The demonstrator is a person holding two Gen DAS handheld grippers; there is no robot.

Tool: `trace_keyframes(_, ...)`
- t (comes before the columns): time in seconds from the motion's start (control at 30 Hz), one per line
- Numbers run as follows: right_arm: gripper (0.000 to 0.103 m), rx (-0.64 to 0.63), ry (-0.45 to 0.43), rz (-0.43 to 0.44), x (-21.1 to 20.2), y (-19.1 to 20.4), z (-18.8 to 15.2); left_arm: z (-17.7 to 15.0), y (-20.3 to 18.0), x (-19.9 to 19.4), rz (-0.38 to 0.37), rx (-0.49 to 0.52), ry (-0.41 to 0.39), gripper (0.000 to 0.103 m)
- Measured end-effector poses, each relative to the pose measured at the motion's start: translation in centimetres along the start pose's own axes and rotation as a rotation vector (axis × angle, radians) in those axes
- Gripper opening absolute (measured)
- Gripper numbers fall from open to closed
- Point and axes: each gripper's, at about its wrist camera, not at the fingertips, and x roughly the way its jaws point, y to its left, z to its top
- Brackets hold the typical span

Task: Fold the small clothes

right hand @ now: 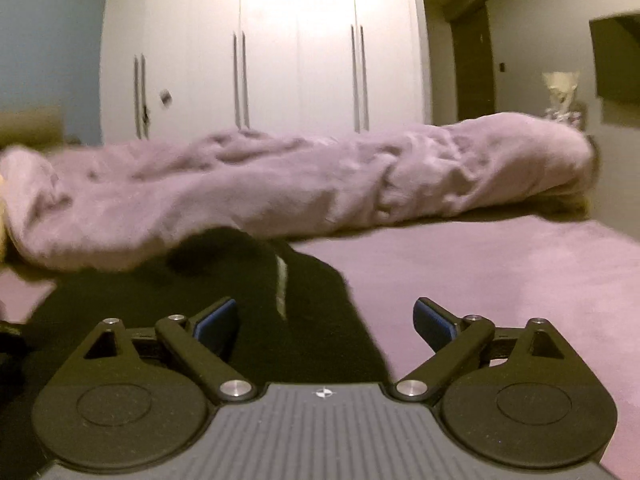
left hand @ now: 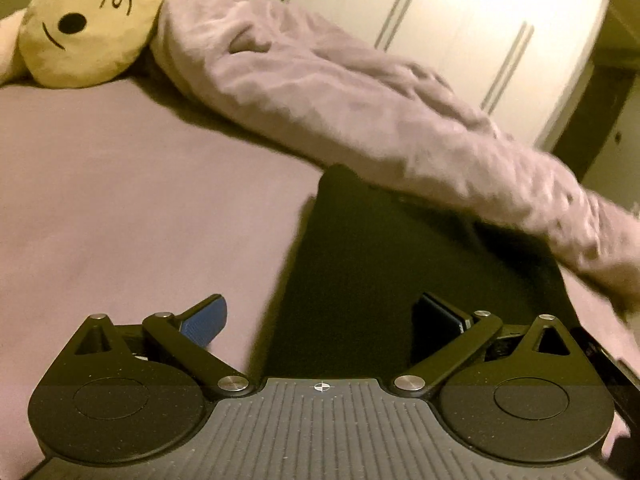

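1. One dark garment (left hand: 400, 264), black or near black, lies flat on the pink bedsheet (left hand: 120, 200). In the left wrist view it spreads from the middle of the frame down to the tool, its far edge tucked under the rolled blanket (left hand: 360, 100). In the right wrist view the same garment (right hand: 248, 300) fills the lower left, with a thin pale strip, perhaps a label, showing on a fold near its middle.
2. Left gripper (left hand: 320, 316): jaws stand wide apart, with nothing between the blue pads. The left finger (left hand: 204, 316) hangs over the bare sheet, and the right finger (left hand: 440, 316) over the dark cloth. Whether either fingertip touches the fabric cannot be told.
3. Right gripper (right hand: 326, 320): jaws wide apart, gripping nothing. Its left finger (right hand: 216, 320) is over the dark cloth, and its right finger (right hand: 434, 320) over the pink sheet, with the garment's edge running between them.
4. Rolled blanket, mauve and plush, lies as a long ridge across the bed beyond the garment; in the right wrist view (right hand: 320, 176) it runs nearly the full width of the frame.
5. One round yellow cushion (left hand: 92, 20) with a printed winking face and a red heart rests at the blanket's far end, upper left in the left wrist view.
6. White wardrobe (right hand: 300, 40) with long vertical handles stands behind the bed.
7. One dark doorway (right hand: 472, 64) lies to the right of the wardrobe, with a small pale object beyond it, too blurred to name.
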Motion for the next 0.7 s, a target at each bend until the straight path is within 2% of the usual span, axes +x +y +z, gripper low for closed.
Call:
trace_keyframes(0.07, 0.099, -0.001, 0.041, 0.000, -2.8, -0.8, -0.2, -1.7, 0.8, -3.9, -0.007, 0.033, 0.011, 0.103)
trace_keyframes(0.17, 0.099, -0.047, 0.116, 0.017, -8.8, -1.6, -1.2, -4.2, 1.6, -8.8, 0.012, 0.104, 0.129, 0.103)
trace_keyframes(0.23, 0.099, -0.035, 0.192, 0.062, -12.5, -2.2, -1.9, -5.9, 2.3, -11.9, 0.006, 0.117, 0.173, 0.103)
trace_keyframes(0.33, 0.099, -0.035, 0.313, 0.071, -16.8, -2.2, -3.0, -7.7, 3.1, -15.4, 0.022, 0.089, 0.214, 0.103)
trace_keyframes(0.4, 0.099, -0.049, 0.371, 0.078, -19.1, -1.8, -3.7, -8.6, 3.6, -17.1, 0.013, 0.044, 0.244, 0.103)
trace_keyframes(0.5, 0.099, -0.064, 0.408, 0.082, -22.3, -1.2, -4.7, -9.3, 3.7, -19.5, 0.016, 0.024, 0.265, 0.103)
trace_keyframes(0.7, 0.099, -0.054, 0.481, 0.048, -24.9, -0.5, -5.2, -9.6, 2.8, -22.1, 0.042, 0.090, 0.278, 0.103)
